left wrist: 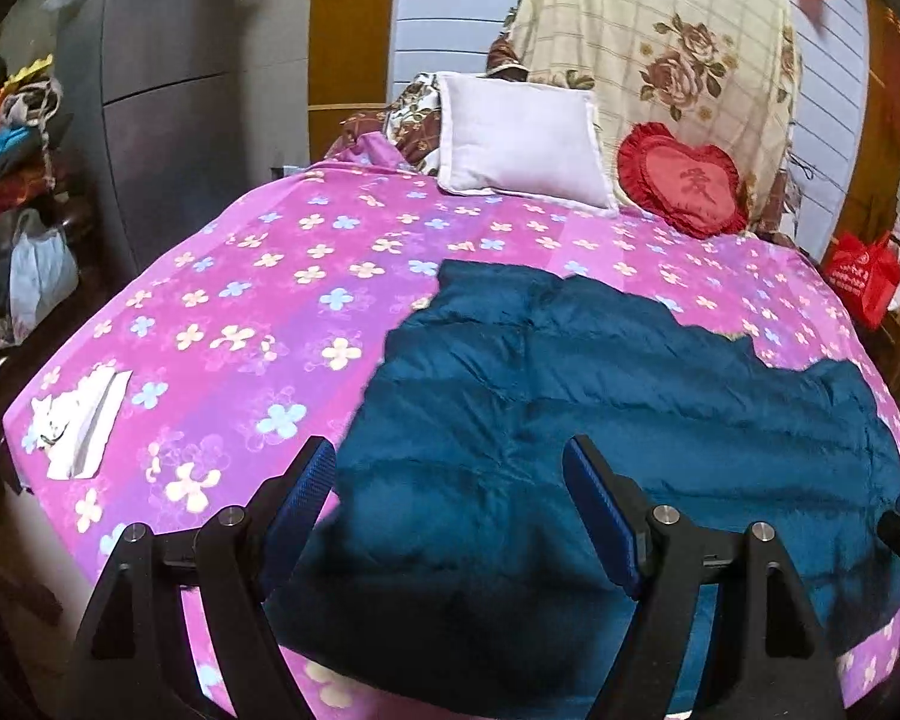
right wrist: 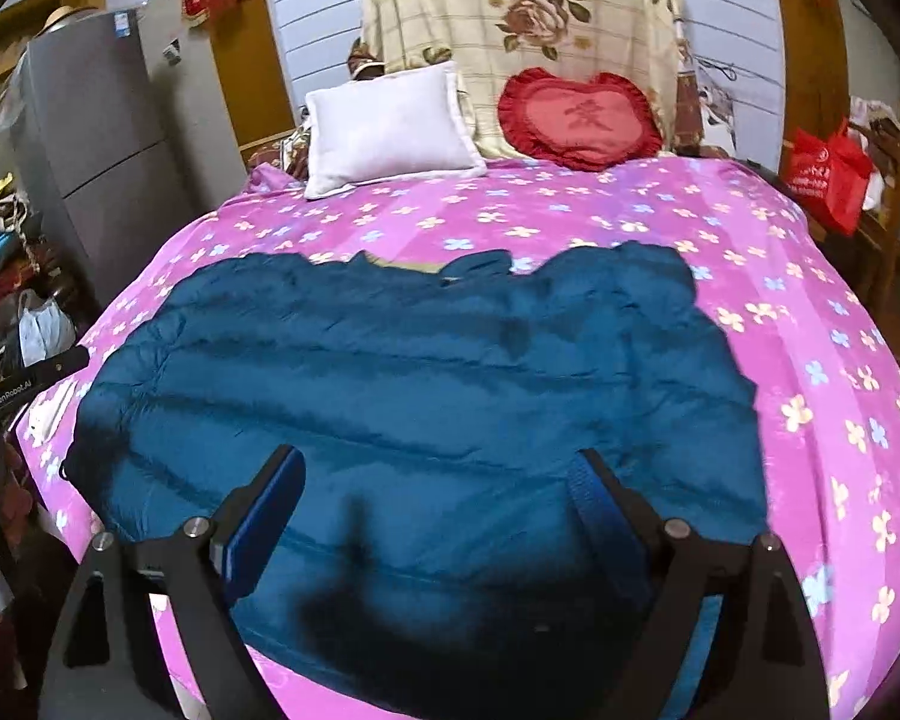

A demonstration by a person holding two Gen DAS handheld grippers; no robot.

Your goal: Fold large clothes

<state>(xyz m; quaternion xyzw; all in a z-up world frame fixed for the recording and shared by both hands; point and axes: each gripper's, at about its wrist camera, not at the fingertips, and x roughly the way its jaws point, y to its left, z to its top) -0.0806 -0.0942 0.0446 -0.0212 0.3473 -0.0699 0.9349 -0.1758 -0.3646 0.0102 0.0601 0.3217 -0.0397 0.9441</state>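
Left gripper and right gripper: released, empty, above near hem. Teal quilted puffer jacket: spread flat on pink flowered bedsheet. Risk: slippery padding escaping shallow pinch, springing unfolded.

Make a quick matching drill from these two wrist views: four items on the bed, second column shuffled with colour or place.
Items:
1. padded jacket
2. square pillow
3. heart cushion
4. folded paper

Descriptions:
A. red, ruffled edge, against the floral blanket
B. white, near the bed's front left corner
C. dark teal, spread flat on the pink sheet
D. pale white, at the head of the bed, left of the red one

Pairs: 1-C, 2-D, 3-A, 4-B
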